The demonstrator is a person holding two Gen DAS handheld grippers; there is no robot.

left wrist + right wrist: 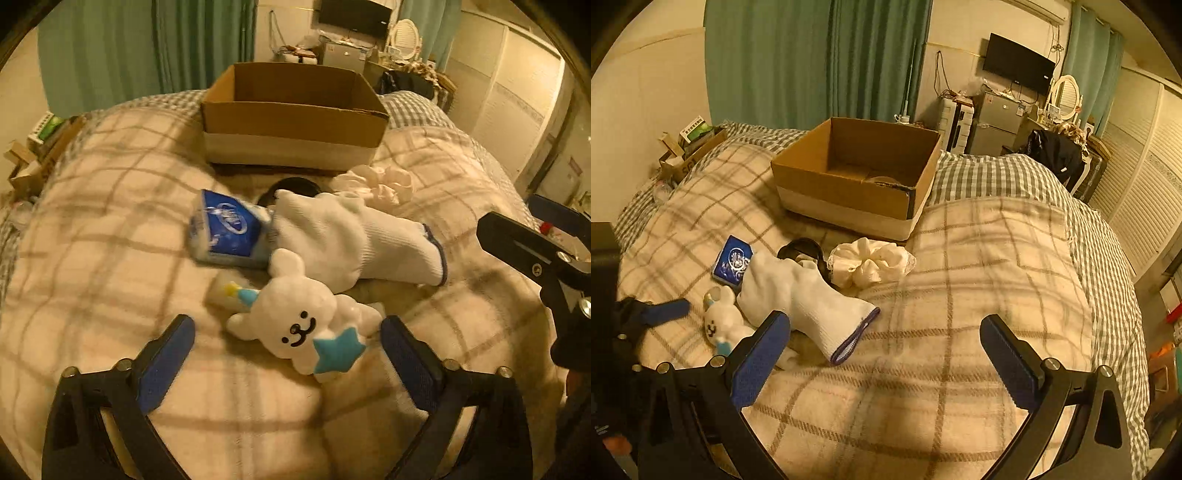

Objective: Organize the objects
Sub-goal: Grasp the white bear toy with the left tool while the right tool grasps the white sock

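Observation:
A white plush toy (303, 325) with a blue star lies on the plaid blanket, between my open left gripper's (288, 332) fingers; it also shows in the right wrist view (722, 321). Behind it lie a white glove (351, 240) (805, 295), a blue tissue pack (229, 229) (733, 266), a black ring-shaped item (291, 184) (801, 247) and a cream scrunchie (380, 181) (871, 262). An open cardboard box (291, 122) (857, 192) stands farther back. My right gripper (886, 332) is open and empty above the blanket, right of the glove's cuff.
The bed's plaid blanket (979, 295) lies over a checked sheet (997, 173). A box of clutter (690, 147) sits at the bed's left. A fridge (993, 118), a TV and a dresser stand beyond. A small object lies inside the cardboard box (882, 181).

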